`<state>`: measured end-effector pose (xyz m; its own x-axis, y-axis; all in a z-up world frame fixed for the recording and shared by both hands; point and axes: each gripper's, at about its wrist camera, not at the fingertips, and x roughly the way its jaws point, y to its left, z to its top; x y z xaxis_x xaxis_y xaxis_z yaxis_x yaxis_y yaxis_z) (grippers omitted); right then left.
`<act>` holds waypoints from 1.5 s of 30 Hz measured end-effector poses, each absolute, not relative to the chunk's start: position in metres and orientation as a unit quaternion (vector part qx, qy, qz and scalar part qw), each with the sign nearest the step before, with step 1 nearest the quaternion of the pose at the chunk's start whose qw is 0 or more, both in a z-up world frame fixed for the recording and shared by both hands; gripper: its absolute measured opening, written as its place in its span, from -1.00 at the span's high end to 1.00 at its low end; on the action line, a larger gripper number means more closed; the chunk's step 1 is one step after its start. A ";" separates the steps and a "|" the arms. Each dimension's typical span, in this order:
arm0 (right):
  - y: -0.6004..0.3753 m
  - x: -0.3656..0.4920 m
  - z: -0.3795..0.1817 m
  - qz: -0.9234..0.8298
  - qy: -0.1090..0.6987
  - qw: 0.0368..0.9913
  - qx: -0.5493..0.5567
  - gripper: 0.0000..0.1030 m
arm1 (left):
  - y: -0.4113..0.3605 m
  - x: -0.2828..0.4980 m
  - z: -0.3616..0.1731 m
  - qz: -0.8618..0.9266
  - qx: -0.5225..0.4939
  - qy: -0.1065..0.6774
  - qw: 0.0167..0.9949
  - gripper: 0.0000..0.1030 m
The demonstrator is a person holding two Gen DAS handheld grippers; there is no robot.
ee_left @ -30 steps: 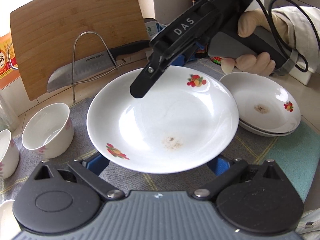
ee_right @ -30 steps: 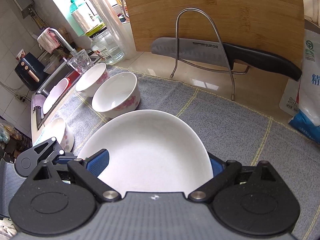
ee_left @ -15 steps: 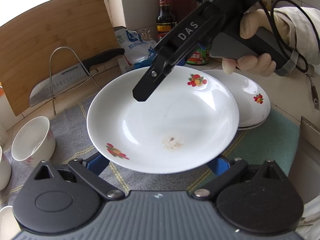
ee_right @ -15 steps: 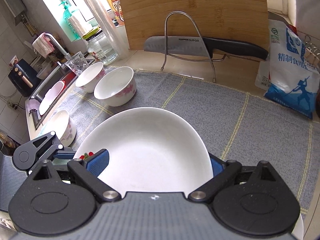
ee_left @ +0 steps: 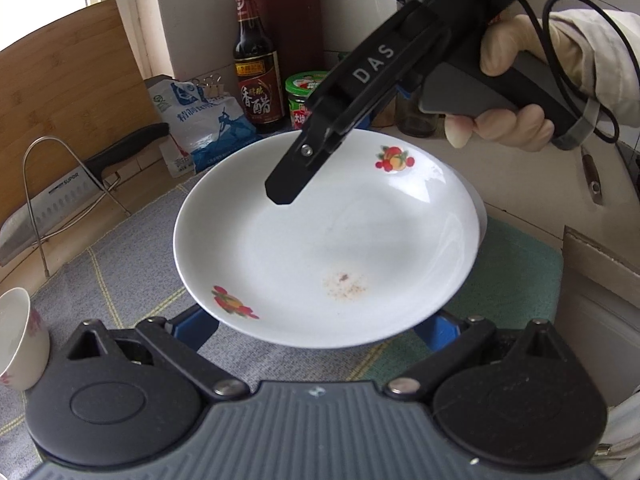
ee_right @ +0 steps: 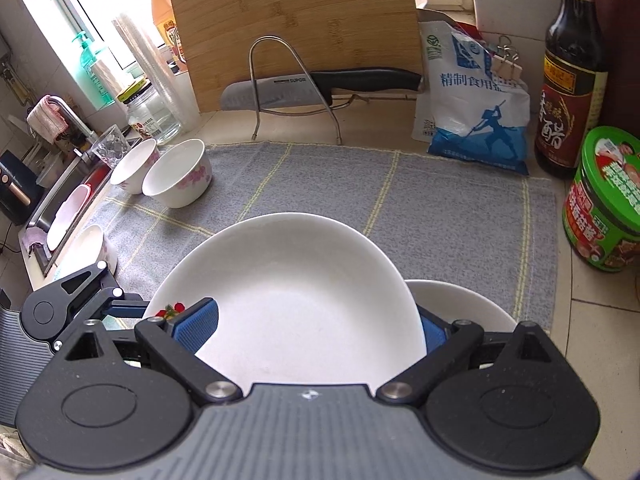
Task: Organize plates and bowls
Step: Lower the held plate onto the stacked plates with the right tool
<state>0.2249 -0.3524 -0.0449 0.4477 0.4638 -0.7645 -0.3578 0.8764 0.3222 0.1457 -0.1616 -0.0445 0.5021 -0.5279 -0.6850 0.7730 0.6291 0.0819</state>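
Both tongs (ee_left: 320, 322) (ee_right: 310, 326) grip plate (ee_left: 320, 240) — over stack (ee_right: 472, 304).

1. The place is a home kitchen: a sink (ee_right: 60, 196) with a tap (ee_right: 66, 114) lies at far left.
2. A bamboo board (ee_right: 296, 24) and a knife (ee_right: 320, 84) on a wire rack (ee_right: 296, 92) stand at the far wall.
3. A vinegar bottle (ee_right: 572, 80), a salt bag (ee_right: 472, 112) and a green jar (ee_right: 604, 200) crowd the right counter.

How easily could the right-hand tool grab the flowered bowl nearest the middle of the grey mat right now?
Probably not yet. The grey mat leading to the bowl is bare, so the way looks free, but the right tool is clamped on the plate and would need to set it down first.
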 end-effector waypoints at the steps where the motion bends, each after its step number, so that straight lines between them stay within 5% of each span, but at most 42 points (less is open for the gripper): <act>1: -0.356 0.223 -0.046 0.239 0.468 0.849 0.058 -0.95 | -0.163 0.146 -0.045 -0.388 0.194 0.319 0.843 -0.97; 45: -0.411 0.189 -0.070 0.175 0.493 0.847 0.092 -0.95 | -0.193 0.166 -0.062 -0.433 0.240 0.317 0.809 -0.99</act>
